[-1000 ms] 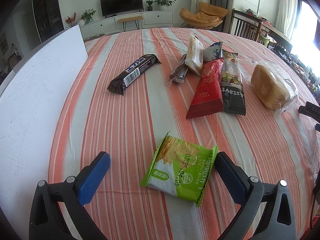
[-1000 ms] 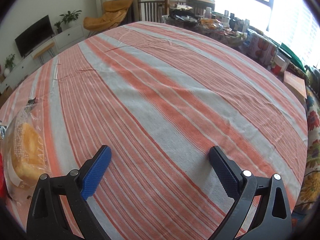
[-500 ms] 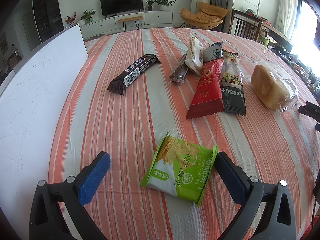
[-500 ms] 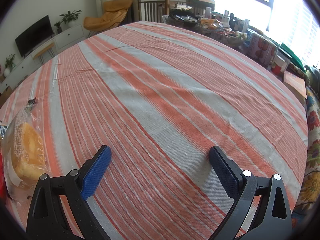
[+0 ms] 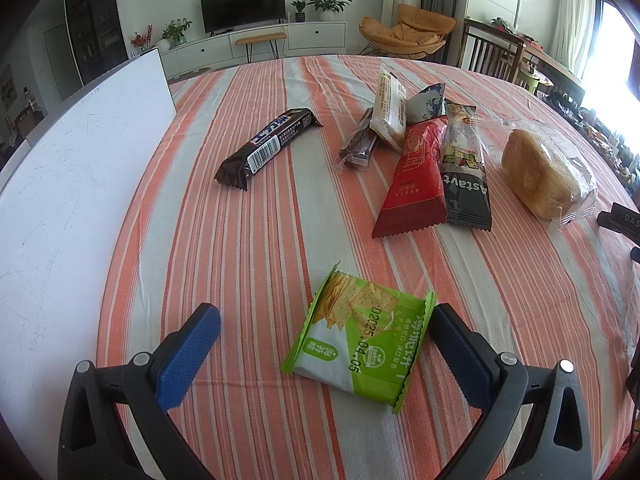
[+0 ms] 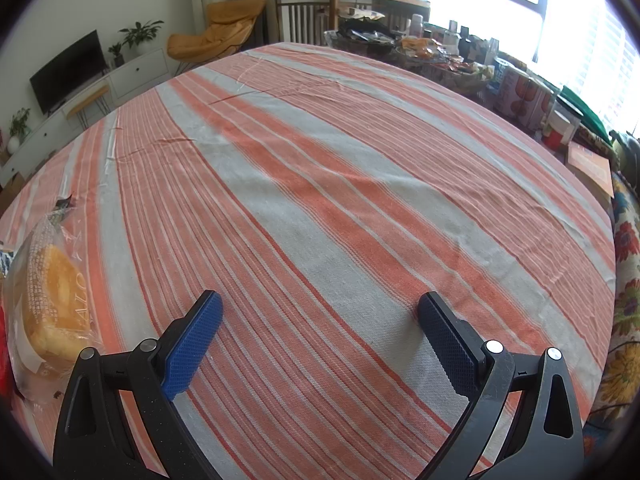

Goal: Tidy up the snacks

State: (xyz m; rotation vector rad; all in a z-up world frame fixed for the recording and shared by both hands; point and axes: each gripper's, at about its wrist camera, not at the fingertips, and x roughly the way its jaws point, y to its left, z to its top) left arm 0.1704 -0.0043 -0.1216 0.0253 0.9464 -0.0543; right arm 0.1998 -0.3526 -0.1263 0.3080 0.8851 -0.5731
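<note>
A green cracker packet [image 5: 360,336] lies on the striped tablecloth between the open fingers of my left gripper [image 5: 324,320], nearer the right finger. Farther off lie a dark chocolate bar [image 5: 266,146], a brown wafer pack [image 5: 358,146], a white packet [image 5: 388,108], a blue-patterned packet [image 5: 428,102], a red packet [image 5: 416,176], a black "Astavt" packet [image 5: 464,168] and a bagged bread loaf [image 5: 540,172]. The loaf also shows at the left of the right wrist view [image 6: 52,300]. My right gripper [image 6: 318,312] is open and empty over bare cloth.
A white board [image 5: 60,184] lies along the table's left side. A black device [image 5: 620,218] sits at the right edge of the left view. Beyond the table's far right edge stand cans and jars [image 6: 524,100] and a basket of clutter [image 6: 360,42].
</note>
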